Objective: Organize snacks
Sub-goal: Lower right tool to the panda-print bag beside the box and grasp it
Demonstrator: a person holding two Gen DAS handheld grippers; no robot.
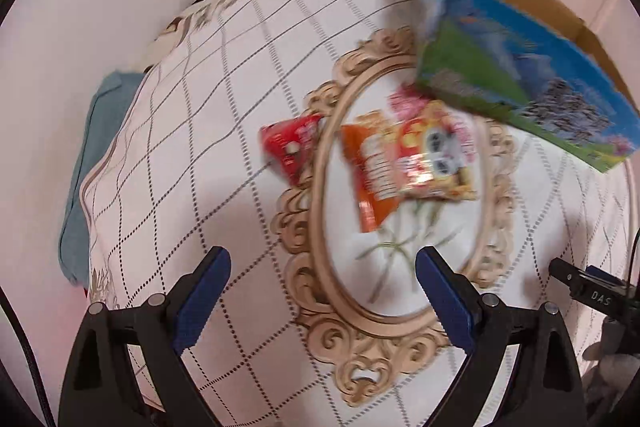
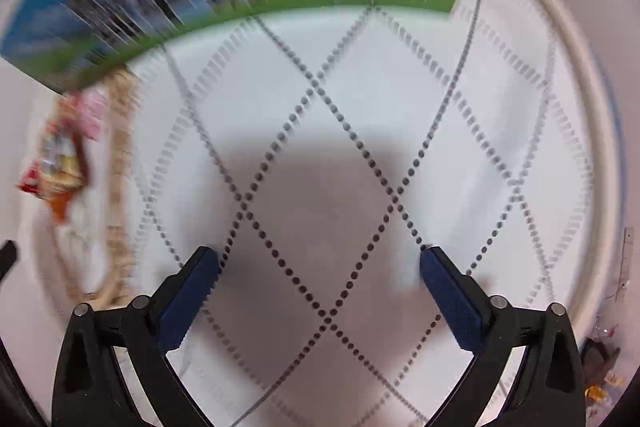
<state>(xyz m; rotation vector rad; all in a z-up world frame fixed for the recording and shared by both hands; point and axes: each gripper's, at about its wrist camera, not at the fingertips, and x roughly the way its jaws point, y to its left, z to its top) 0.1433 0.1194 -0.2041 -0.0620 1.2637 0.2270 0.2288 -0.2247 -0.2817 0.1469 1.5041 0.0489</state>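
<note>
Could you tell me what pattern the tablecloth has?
White tablecloth with a dotted diamond grid; left wrist view.

glossy snack packets (image 1: 404, 163), seemingly cardboard box (image 1: 532, 67)

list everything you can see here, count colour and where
snack packets: three, one orange, one pink and yellow overlapping it, one red to their left; the first two on the oval print, the red on its frame
cardboard box: one, blue and green print, brown inside, behind the packets
tablecloth: one, white with dotted diamond lines and a beige ornate oval
blue cloth: under the tablecloth's left edge
left gripper: black, blue pads, open, empty
right gripper: same, open, empty
</note>
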